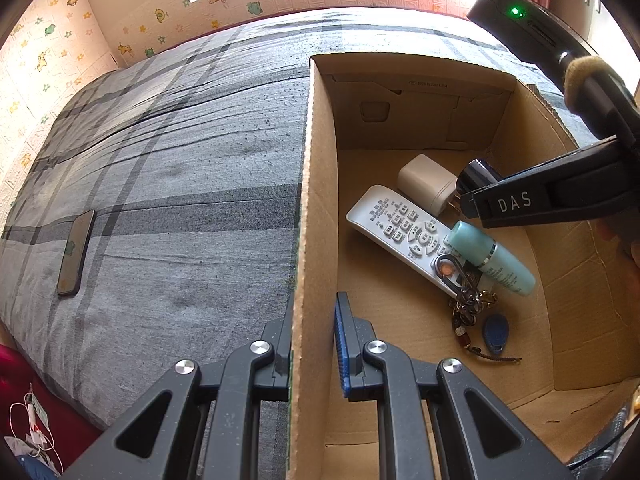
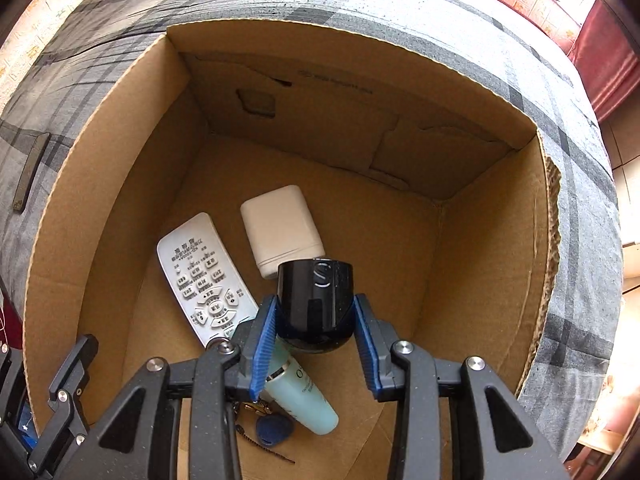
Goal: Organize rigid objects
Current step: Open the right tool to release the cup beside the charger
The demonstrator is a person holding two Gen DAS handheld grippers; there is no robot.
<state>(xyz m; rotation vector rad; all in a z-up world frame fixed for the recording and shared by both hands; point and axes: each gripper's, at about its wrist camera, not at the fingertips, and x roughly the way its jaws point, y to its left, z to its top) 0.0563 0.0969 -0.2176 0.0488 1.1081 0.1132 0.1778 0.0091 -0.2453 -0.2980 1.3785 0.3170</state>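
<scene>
Black jar [image 2: 315, 304] clamped by right gripper [image 2: 316, 330] inside cardboard box [image 2: 100, 184], jar's base hidden, left gripper [image 1: 314, 342] pinched shut on box's left wall, keys [image 1: 472, 304] half covered.

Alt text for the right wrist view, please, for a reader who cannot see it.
The right gripper holds a glossy black jar between its blue-padded jaws, pointing down into an open cardboard box on a grey plaid bed. On the box floor lie a white remote, a white charger, a teal bottle and a blue key fob.

Black speckled left hand-held gripper [image 1: 312, 344], silver screws, ribbed blue pads [image 2: 264, 344], right hand-held gripper [image 2: 314, 340] marked "DAS"
</scene>
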